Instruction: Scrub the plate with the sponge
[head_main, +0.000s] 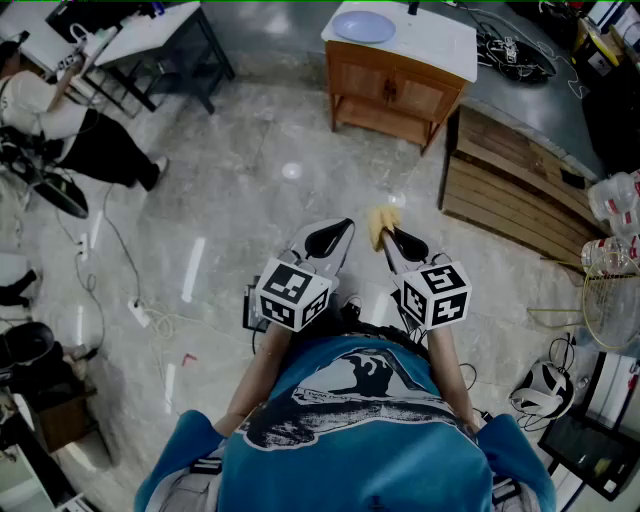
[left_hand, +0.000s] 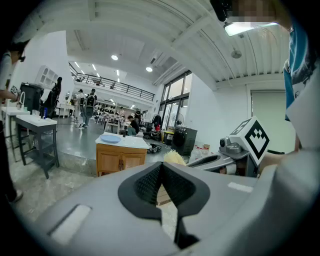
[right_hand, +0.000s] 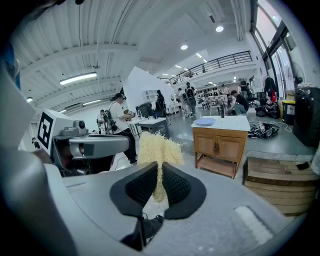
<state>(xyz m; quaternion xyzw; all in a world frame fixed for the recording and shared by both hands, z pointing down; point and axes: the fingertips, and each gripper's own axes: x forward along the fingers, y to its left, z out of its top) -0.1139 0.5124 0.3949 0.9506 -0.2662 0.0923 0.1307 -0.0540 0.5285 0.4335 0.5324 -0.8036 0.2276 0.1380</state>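
A pale blue plate (head_main: 364, 26) lies on a white-topped wooden cabinet (head_main: 395, 95) several steps ahead across the floor. I hold both grippers close in front of my chest, far from the plate. My right gripper (head_main: 388, 236) is shut on a shaggy yellow sponge (head_main: 380, 222). In the right gripper view the sponge (right_hand: 157, 149) sticks up between the pads, and the plate (right_hand: 205, 121) shows beyond it. My left gripper (head_main: 344, 228) is shut with nothing in it. In the left gripper view its jaws (left_hand: 161, 166) meet, with the plate (left_hand: 110, 138) ahead on the left and the sponge (left_hand: 174, 157) to the right.
A low wooden pallet platform (head_main: 520, 190) lies to the right of the cabinet. A dark-legged table (head_main: 150, 40) stands at the far left, with a person (head_main: 60, 125) beside it. Cables and a power strip (head_main: 140, 315) trail over the floor at my left. Clear bottles (head_main: 612, 200) stand at the right.
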